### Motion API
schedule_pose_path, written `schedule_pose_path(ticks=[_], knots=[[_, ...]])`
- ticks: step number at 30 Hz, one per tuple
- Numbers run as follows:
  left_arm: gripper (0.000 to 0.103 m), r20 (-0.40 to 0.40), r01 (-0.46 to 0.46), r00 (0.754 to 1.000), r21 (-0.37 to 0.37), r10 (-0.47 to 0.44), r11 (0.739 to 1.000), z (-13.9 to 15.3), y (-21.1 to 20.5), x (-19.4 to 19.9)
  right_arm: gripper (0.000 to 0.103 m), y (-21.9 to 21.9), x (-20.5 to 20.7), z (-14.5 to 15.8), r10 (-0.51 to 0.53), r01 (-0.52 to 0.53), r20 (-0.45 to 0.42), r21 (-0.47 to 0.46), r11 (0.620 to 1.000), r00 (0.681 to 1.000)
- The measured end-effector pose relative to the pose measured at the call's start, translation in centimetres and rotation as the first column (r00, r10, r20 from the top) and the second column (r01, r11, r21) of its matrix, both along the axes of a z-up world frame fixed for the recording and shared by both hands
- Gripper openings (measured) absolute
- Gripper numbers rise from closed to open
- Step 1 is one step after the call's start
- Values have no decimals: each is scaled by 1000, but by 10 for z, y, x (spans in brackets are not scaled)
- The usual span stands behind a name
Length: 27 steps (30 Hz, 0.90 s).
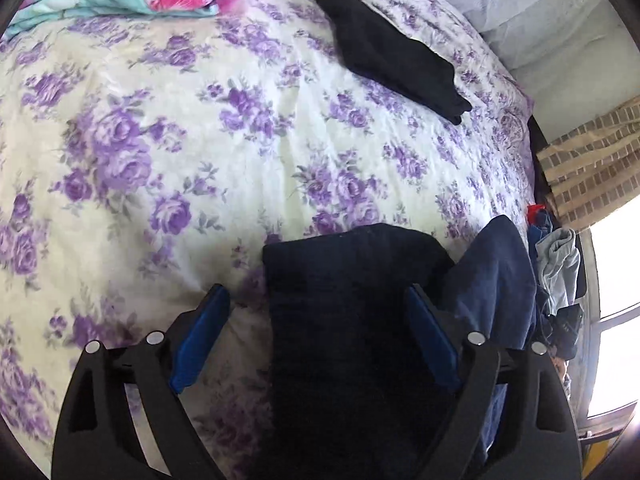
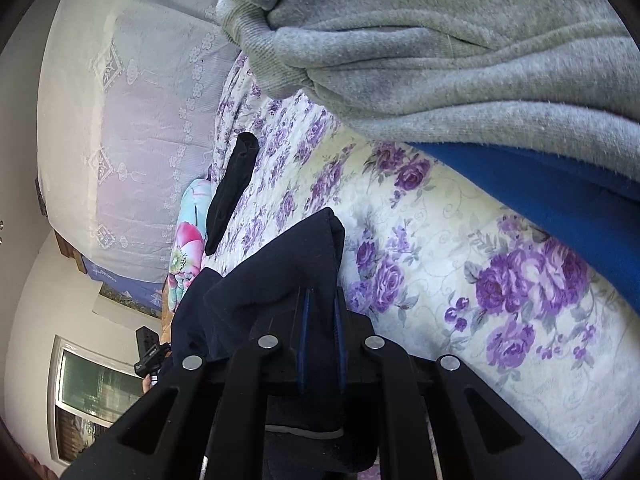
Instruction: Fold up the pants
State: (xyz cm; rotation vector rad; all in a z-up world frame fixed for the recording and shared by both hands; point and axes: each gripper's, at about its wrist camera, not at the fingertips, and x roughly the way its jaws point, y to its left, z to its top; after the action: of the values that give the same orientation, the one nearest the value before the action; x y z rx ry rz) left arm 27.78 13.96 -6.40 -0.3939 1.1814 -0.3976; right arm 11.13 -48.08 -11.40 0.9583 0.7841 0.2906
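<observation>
The flowery bed [image 1: 168, 128] held one folded black piece [image 1: 394, 54] already — my left gripper [image 1: 316, 320] gaped wide and empty over the dark pants [image 1: 344, 320], my right gripper [image 2: 320, 312] pinched them shut; I judged folding barely begun.

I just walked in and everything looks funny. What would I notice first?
The big purple-flowered white bedspread fills most of the view. Dark navy pants lie near its front edge between the open left gripper, and a folded black garment rests farther back. The right gripper pinches navy cloth.

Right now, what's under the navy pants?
The floral bedspread lies under the navy pants; its print shows all round them. Whatever sits directly beneath the cloth is covered. The right gripper clamps one edge.
</observation>
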Motion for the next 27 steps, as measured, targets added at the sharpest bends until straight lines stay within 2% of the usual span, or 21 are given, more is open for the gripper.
schedule_pose_path(ticks=[1, 2, 4, 8, 12, 15, 18, 19, 22, 23, 26, 27], knots=[[68, 17, 18, 1000, -26, -18, 1000, 2, -3, -1, 9, -1, 0, -1, -1, 1, -1, 2, 1000, 1000], [46, 23, 28, 999, -52, -27, 998, 2, -5, -3, 9, -2, 0, -3, -1, 1, -1, 5, 1000, 1000], [43, 57, 27, 998, -73, -23, 997, 5, -5, -10, 9, -3, 0, -5, -6, 6, -3, 9, 1000, 1000], [41, 180, 14, 984, -42, -6, 999, 28, -4, -39, 9, -3, -2, -5, -20, 20, 5, 5, 1000, 1000], [40, 283, -101, 950, -111, 129, 989, 74, 33, -64, 10, -4, -5, 6, -50, 50, 20, -20, 999, 999], [39, 348, -206, 899, -202, 266, 958, 120, 86, -78, 6, -6, -2, 30, -65, 68, 66, -48, 997, 996], [39, 398, -282, 852, -196, 339, 939, 151, 119, -84, 5, -6, 13, 56, -60, 69, 103, -82, 994, 993], [39, 417, -326, 827, -191, 377, 926, 162, 132, -84, 4, -5, 20, 64, -57, 67, 113, -92, 994, 992], [39, 422, -422, 782, -185, 460, 887, 177, 165, -81, 2, 3, 47, 96, -37, 57, 166, -114, 992, 985], [39, 408, -441, 780, -182, 475, 879, 176, 172, -79, 2, 6, 54, 105, -32, 55, 183, -122, 991, 983], [39, 355, -475, 796, -139, 491, 869, 154, 182, -68, 3, 17, 82, 128, -29, 62, 204, -157, 986, 978], [39, 346, -479, 799, -128, 492, 868, 146, 181, -68, 6, 21, 86, 130, -21, 57, 198, -177, 983, 980]])
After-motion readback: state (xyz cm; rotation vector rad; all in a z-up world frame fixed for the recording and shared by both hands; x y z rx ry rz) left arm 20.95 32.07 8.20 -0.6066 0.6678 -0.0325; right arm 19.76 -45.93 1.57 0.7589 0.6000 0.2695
